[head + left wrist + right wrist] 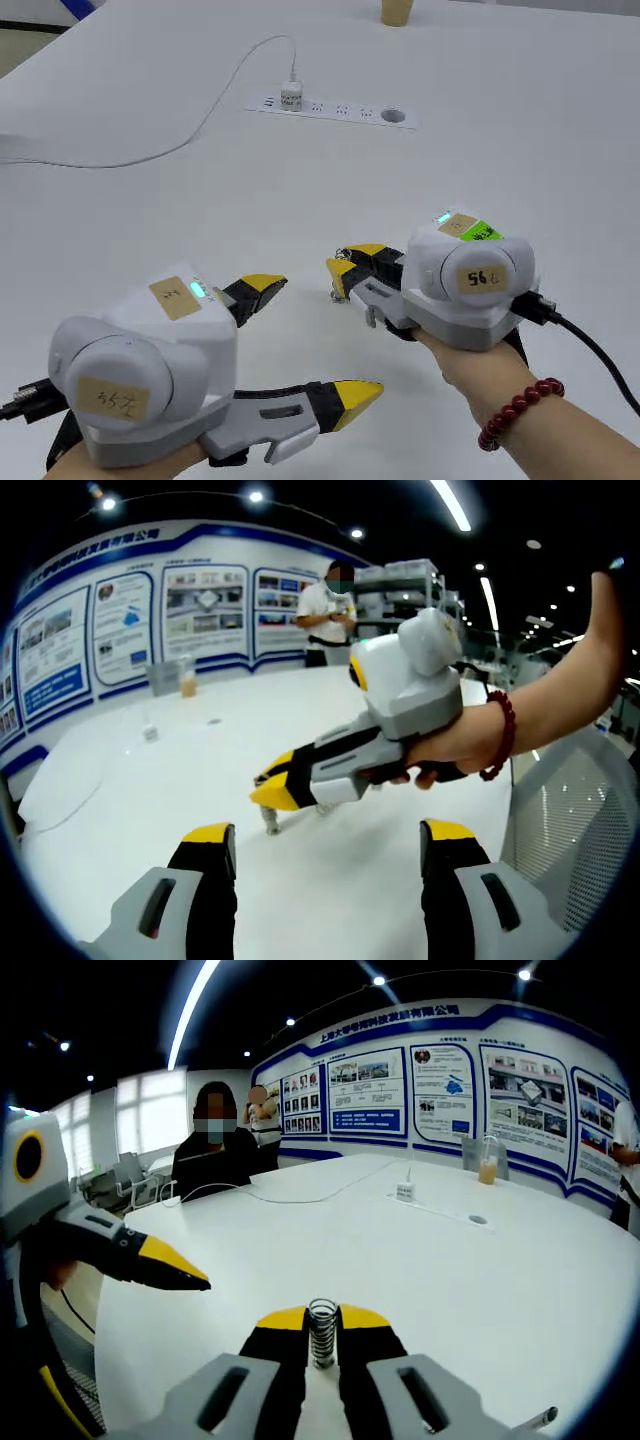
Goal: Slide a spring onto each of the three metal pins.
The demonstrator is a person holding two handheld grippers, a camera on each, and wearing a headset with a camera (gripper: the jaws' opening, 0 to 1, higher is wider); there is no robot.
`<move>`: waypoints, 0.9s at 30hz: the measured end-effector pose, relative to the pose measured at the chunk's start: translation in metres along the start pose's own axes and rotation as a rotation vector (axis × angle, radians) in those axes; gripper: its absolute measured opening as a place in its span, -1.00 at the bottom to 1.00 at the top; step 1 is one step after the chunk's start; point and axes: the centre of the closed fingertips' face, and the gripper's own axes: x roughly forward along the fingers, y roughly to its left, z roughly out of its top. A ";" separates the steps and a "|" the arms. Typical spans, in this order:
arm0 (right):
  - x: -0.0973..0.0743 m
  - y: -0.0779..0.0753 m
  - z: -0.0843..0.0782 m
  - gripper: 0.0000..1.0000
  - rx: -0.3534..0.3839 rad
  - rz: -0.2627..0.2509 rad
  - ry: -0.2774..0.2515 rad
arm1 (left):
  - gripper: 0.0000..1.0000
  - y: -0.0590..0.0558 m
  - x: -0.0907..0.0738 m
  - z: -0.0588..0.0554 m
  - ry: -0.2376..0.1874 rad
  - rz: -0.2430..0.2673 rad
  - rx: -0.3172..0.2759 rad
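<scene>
Looking along the right gripper (321, 1316), I see its yellow-tipped black jaws pinched almost together on a small coiled metal spring (321, 1340). The spring stands upright between the tips, low over the white tabletop (480, 1290). At the bottom right edge of that view lies a thin silvery rod (537, 1419). It may be one of the metal pins, but it is too small and too close to the rim for me to be sure.

The left gripper (328, 830) has its claw spread wide, the two yellow-capped jaws far apart with nothing between them. In its own view the right gripper sits straight ahead, held in a hand wearing a dark red bead bracelet (503, 735), with the tips angled down at the table.

From the head camera both tools are low over the table. The right one's tips point left towards the space in front of the left one's open jaws, near them but not touching.

Further back on the table I can make out a flat white power strip (345, 110) with a white plug-in charger (291, 97). A thin white cable (215, 100) trails off to the left, and a cup of orange drink (487, 1168) stands beyond it. A seated person in dark clothes (213, 1155) is at the far edge of the table.
</scene>
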 end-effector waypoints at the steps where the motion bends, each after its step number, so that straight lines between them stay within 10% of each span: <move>1: 0.000 0.000 -0.002 -0.77 -0.002 -0.001 0.005 | 0.53 0.000 0.000 -0.001 0.003 0.000 0.001; 27: 0.007 0.003 -0.016 -0.76 0.047 -0.002 0.052 | 0.50 -0.002 0.000 -0.002 0.007 -0.007 0.001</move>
